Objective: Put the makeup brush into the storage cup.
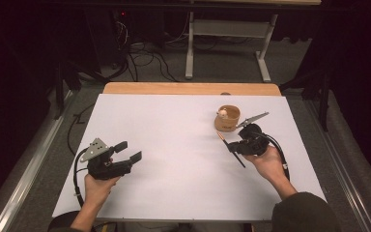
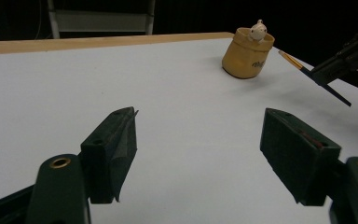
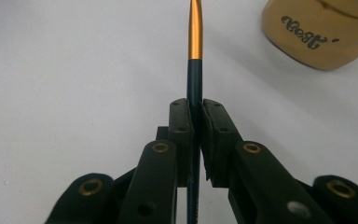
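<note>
High view: white table (image 1: pixel 174 145), person's forearms come in from the bottom. Left gripper (image 1: pixel 128 151) sits low on the left side, jaws apart, nothing between them. Right gripper (image 1: pixel 237 143) on the right side, clamped on a thin dark paintbrush (image 1: pixel 233 151) that slants across it, orange tip toward the cup (image 1: pixel 227 118). Cup stands just beyond the right gripper, small pale figure (image 1: pixel 222 113) inside.

Left gripper view: own jaws wide apart over bare table. Cup (image 2: pixel 248 57) far right with the figure (image 2: pixel 258 31) poking out; paintbrush (image 2: pixel 313 77) just beside it.

Right gripper view: jaws pressed together on the paintbrush (image 3: pixel 195 74), orange tip pointing away. Cup (image 3: pixel 321 32) upper right, near the tip, not touching.
</note>
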The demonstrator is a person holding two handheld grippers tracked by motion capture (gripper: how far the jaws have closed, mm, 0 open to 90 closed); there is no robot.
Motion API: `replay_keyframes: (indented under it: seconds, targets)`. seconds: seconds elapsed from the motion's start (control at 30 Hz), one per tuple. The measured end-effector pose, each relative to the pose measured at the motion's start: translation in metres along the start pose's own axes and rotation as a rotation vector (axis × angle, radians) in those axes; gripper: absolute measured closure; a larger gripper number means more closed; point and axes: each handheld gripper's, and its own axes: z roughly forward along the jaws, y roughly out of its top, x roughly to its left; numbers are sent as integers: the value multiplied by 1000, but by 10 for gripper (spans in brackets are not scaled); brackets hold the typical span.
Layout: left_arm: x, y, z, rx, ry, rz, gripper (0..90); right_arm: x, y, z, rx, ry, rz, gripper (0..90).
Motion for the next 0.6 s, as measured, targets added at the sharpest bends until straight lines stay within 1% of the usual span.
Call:
replay_keyframes:
  seconds: [0.23,0.4,0.53,0.6]
  targets:
    - [0,0,0,-1,1,0,277,-1,1,-3,-26,2,-4,854]
    - [0,0,0,-1,1,0,277,-1,2,-5,-46,5,6,854]
    - [0,0,0,1,2,2,277,-2,2,-7,-63,3,3,854]
    - [0,0,0,2,1,3,277,-2,3,-8,-78,4,8,853]
